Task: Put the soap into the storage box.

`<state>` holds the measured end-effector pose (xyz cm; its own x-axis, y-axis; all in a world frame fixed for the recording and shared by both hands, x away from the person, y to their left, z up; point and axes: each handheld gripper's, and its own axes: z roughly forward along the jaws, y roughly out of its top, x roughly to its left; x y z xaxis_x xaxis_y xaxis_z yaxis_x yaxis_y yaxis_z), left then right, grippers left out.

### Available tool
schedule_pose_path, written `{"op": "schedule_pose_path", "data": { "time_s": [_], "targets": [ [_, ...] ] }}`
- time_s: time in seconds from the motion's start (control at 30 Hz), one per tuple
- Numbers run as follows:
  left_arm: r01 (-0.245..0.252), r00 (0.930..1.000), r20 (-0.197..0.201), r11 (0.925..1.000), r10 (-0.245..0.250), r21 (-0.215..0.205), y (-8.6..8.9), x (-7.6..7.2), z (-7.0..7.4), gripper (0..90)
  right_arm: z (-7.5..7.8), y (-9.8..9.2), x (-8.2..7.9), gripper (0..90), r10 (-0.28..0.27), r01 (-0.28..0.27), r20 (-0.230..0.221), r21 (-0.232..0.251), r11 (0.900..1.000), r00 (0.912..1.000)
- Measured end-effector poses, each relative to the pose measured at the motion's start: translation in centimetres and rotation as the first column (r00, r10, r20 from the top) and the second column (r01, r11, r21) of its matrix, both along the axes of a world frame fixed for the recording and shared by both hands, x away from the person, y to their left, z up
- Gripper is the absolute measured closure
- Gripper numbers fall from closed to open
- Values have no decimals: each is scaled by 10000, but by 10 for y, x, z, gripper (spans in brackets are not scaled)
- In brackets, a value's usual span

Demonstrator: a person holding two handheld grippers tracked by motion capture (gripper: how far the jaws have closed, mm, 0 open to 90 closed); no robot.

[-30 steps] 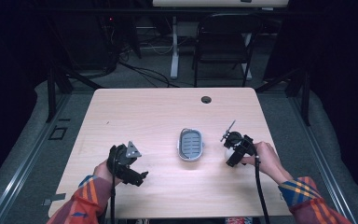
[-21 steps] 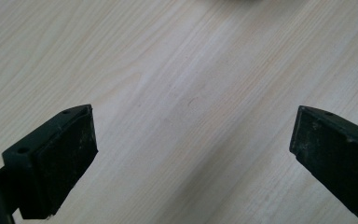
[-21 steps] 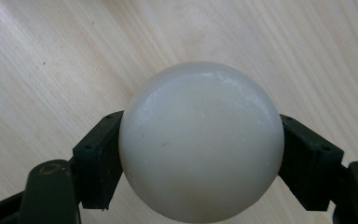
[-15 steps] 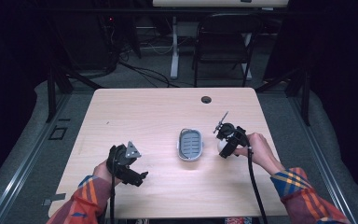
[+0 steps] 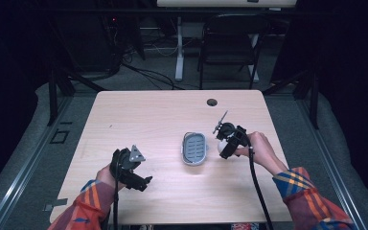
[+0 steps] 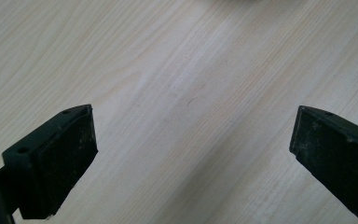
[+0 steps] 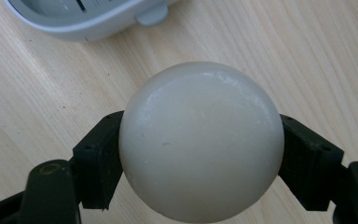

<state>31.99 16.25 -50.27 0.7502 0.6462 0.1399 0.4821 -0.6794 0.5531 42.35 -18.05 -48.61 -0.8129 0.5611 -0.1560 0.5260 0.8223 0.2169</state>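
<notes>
Moved left toward the dish (image 5: 194, 148): right gripper (image 7: 200, 154), clamped on the ball (image 7: 200, 140). Just beside it, nothing between. Left gripper (image 6: 191, 154) wide open over bare table (image 6: 177, 70).

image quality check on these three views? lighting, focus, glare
High view: table evenly lit, surroundings nearly black, whole frame soft and grainy. Left gripper view: wood grain sharp, open jaws dark with little detail. Right gripper view: white soap shut in the right gripper, slightly soft up close, mild sheen on top, no blown glare; grey dish cut off by the top edge.

Cream round soap (image 7: 200, 140) beside grey dish (image 5: 194, 148)
</notes>
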Motion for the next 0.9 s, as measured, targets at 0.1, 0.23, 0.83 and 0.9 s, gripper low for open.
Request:
{"op": "schedule_pose_path", "data": {
  "time_s": [0.1, 0.23, 0.83, 0.9],
  "targets": [
    [-5, 10000, -2, 10000, 5, -5, 0, 0, 0, 5, 2, 5, 1, 237, 83, -83, 8, -2, 10000, 10000],
    [12, 10000, 11, 10000, -12, -9, 0, 0, 0, 5, 5, 7, 3, 237, 137, -137, -11, 16, 9999, 9999],
    [7, 10000, -37, 10000, -7, 61, -1, 0, -1, 5, 13, 16, 5, 237, 361, -357, 198, -181, 9992, 9992],
    [-4, 10000, -31, 10000, 4, 35, -1, 0, -1, 5, 15, 17, 6, 237, 373, -368, 202, -241, 9990, 9991]
  ]
}}
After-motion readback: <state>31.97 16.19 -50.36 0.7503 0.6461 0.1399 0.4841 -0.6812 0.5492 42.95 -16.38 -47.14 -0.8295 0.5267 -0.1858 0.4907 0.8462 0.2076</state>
